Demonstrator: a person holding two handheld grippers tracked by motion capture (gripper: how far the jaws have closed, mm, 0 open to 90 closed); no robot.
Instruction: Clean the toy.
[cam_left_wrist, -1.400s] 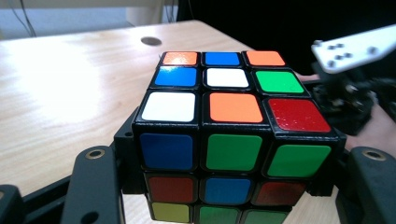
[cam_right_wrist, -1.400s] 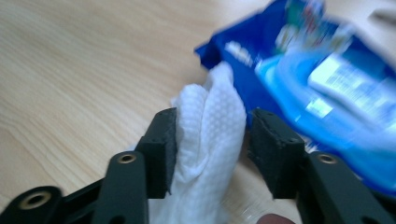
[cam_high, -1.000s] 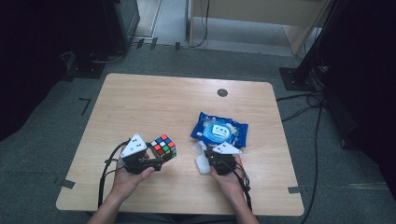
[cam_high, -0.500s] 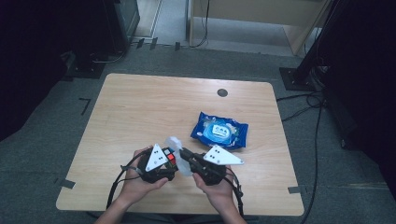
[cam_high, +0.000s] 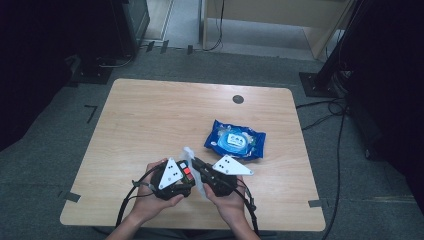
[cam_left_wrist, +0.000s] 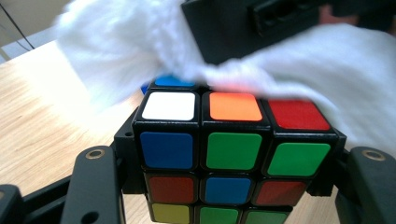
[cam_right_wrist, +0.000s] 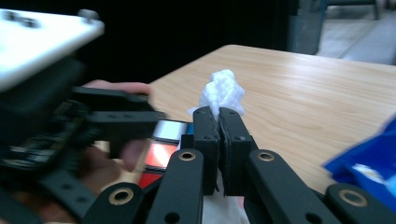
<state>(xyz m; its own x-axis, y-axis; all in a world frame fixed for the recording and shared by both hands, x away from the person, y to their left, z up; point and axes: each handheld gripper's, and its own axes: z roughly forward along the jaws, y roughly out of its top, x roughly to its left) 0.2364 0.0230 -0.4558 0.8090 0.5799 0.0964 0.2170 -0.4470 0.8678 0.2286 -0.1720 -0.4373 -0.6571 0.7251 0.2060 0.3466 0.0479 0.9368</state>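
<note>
A colour-tiled puzzle cube (cam_left_wrist: 224, 154) sits clamped between the jaws of my left gripper (cam_left_wrist: 231, 161), near the table's front edge (cam_high: 186, 171). My right gripper (cam_right_wrist: 219, 122) is shut on a white wipe (cam_right_wrist: 223, 91). It holds the wipe against the top of the cube (cam_right_wrist: 161, 149). In the left gripper view the wipe (cam_left_wrist: 359, 74) drapes over the cube's top face and hides its far side. In the high view the two grippers meet, the left gripper (cam_high: 175, 176) and the right gripper (cam_high: 201, 171), with the wipe (cam_high: 192, 161) between them.
A blue packet of wipes (cam_high: 235, 140) lies on the wooden table (cam_high: 160, 115) just right of centre, close behind my right hand; its corner shows as the packet (cam_right_wrist: 369, 168). A small dark round hole (cam_high: 238, 99) is near the far edge. Cables trail off the front edge.
The right gripper has carried the wipe left from beside the packet onto the cube. The left gripper has moved right and nearer the front edge with the cube.
</note>
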